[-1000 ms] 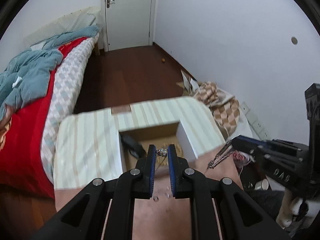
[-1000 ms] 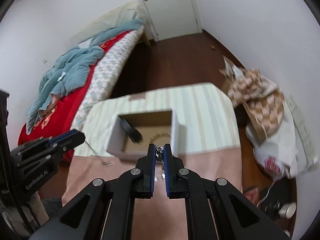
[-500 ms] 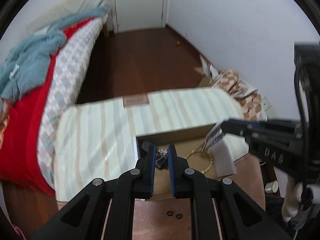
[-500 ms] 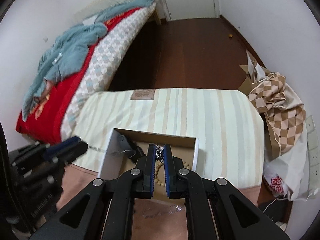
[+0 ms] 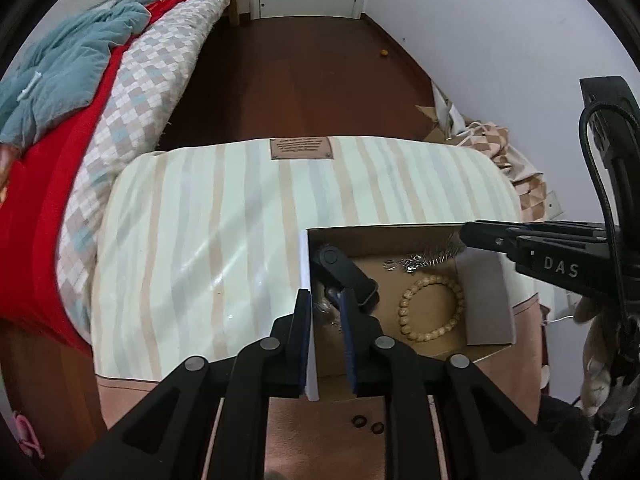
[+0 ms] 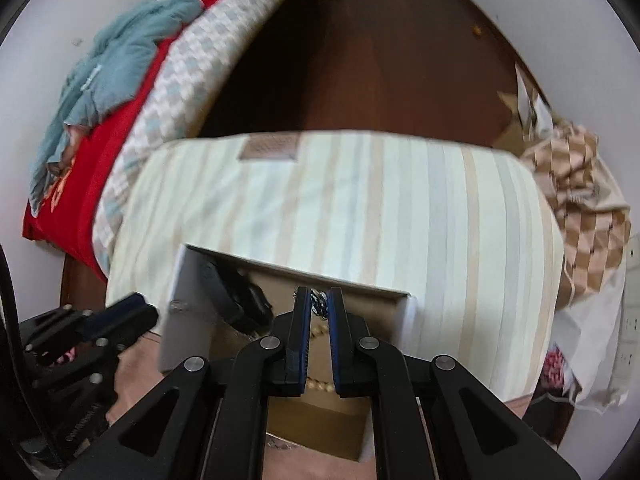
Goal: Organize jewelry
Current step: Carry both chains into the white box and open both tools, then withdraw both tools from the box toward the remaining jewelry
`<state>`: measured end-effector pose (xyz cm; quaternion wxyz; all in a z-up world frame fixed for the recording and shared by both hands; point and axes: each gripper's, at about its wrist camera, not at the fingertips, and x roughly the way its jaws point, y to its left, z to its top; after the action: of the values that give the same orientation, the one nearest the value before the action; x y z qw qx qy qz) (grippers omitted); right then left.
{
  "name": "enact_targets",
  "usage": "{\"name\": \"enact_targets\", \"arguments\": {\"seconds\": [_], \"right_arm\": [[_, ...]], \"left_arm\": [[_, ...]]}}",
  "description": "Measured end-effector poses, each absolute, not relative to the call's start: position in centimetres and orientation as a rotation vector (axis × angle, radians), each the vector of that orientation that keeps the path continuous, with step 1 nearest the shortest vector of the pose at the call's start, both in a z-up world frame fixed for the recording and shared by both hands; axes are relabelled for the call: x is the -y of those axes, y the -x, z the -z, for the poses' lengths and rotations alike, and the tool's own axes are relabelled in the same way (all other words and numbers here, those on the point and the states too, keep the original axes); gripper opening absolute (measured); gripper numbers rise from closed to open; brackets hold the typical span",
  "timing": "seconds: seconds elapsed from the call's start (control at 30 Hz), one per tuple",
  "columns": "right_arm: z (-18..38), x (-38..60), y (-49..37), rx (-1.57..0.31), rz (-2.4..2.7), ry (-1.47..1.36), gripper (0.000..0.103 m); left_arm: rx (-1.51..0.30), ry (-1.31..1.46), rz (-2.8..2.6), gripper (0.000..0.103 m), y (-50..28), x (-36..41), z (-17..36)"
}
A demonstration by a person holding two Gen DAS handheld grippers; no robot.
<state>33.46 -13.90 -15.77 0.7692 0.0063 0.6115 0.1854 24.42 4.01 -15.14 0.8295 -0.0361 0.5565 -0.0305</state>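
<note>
Over the cardboard box (image 5: 490, 308), my right hand-held gripper (image 6: 319, 300) pinches a silver chain (image 6: 318, 303). My left hand-held gripper (image 5: 325, 307) is a little open, holding nothing I can see. I should lower the chain beside the bead bracelet (image 5: 432, 307), then let go gently.

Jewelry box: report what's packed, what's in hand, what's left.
Done: a beaded bracelet and a black strap lie in the box. In hand: the right tongs pinch a silver chain over the box; the left tongs have opened. Left: two small rings on the table.
</note>
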Motion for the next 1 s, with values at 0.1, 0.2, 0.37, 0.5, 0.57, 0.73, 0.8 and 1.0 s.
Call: {"name": "enact_targets", "arguments": {"seconds": [0.1,0.2,0.37,0.5,0.57,0.73,0.8,1.0], "right_arm": [[15.2,14.7,-32.9,-1.306,-0.392,-0.01,0.047],[13.9,15.3,-31.8,-1.266,-0.385,-0.007,0.061],[12.5,16.7,-28.5,-1.193,-0.267,0.069,0.074],[13.8,17.9,-25.7,-1.184,-0.176,0.09,0.096],[14.4,18.0,-24.5,-1.188,-0.159,0.087,0.102],[14.3,17.3,-22.4,-1.148,-0.118,0.118,0.103],[13.6,17.0,-21.8,-1.123,-0.118,0.116,0.103],[10.8,16.2,-20.1,-1.052,-0.117,0.116,0.103]], "left_arm": [[-1.16,0.042,0.035,0.044,-24.1,-3.6,14.6],[-1.109,0.014,0.009,0.072,-23.5,-3.4,13.7],[-1.067,-0.007,-0.055,0.093,-22.1,-3.9,13.4],[-1.064,-0.041,-0.109,0.097,-20.7,-4.0,14.7],[-1.065,-0.049,-0.121,0.097,-20.2,-3.9,15.3],[-1.057,-0.045,-0.139,0.098,-19.1,-4.0,15.6],[-1.033,-0.05,-0.155,0.098,-18.6,-4.0,14.9],[-0.962,-0.045,-0.18,0.098,-17.0,-4.3,12.3]]}}
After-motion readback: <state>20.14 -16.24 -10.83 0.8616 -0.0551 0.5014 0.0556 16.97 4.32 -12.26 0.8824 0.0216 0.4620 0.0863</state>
